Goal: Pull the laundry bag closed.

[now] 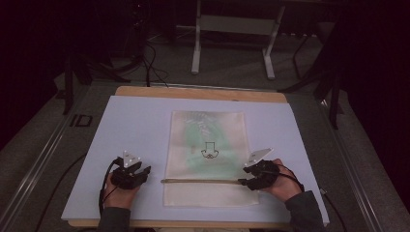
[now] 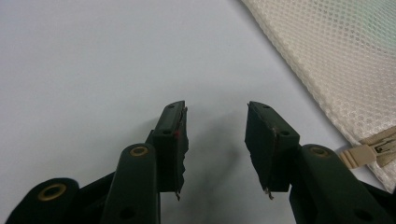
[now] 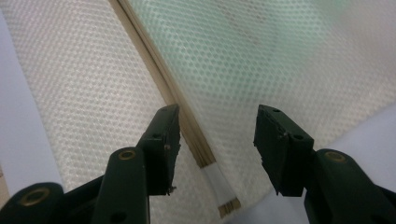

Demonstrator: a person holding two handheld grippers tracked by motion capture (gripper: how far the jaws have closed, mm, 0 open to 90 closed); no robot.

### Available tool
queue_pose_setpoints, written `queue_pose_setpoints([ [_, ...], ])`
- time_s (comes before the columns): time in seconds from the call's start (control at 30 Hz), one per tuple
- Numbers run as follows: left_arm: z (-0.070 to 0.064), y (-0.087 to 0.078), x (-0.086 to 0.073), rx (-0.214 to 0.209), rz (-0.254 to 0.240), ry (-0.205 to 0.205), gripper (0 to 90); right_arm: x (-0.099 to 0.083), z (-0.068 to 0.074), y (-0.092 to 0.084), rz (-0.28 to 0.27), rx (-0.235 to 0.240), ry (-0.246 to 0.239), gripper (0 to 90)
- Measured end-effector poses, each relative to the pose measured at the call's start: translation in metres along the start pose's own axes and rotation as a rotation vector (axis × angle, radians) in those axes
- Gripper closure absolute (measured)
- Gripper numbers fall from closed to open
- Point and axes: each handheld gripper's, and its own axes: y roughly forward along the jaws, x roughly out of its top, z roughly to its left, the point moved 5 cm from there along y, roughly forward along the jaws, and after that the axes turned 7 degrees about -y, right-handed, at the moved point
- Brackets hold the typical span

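1. Dark room, frame legs and cables upper centre of the high view; pale sheet [image 1: 135, 125] covers the table [image 1: 193, 92].
2. Mesh pouch [image 1: 208, 154] lies flat at centre of the sheet, long axis running top to bottom of the frame; green tint and a small black print show through it.
3. Zip [image 1: 200, 181] crosses the pouch's lower part, left to right; its long axis points from one gripper to the other.
4. Left gripper [image 1: 145, 171] lower left, just off the pouch's left edge; jaws apart, nothing between them but bare sheet; in the left gripper view the zip pull [image 2: 359, 156] sits at lower right, just beyond the right jaw.
5. Right gripper [image 1: 244, 182] lower right, at the zip's right end; jaws apart, gripping nothing; in the right gripper view the zip end [image 3: 224, 196] lies between the jaws, nearer the left one, pads clear of it.
6. Judgement: pull lies at the left end, so the left hand is nearer it; right hand is placed to pin the far end; next move turns on pulling along the zip's line, left to right.
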Motion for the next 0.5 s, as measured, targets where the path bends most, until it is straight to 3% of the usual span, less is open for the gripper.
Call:
queue_pose_setpoints([
  [0.5, -0.001, 0.001, 0.0, -0.005, 0.003, 0.011, 58.1, 0.024, 0.008, 0.014, 0.027, 0.045, -0.065, 50.3],
])
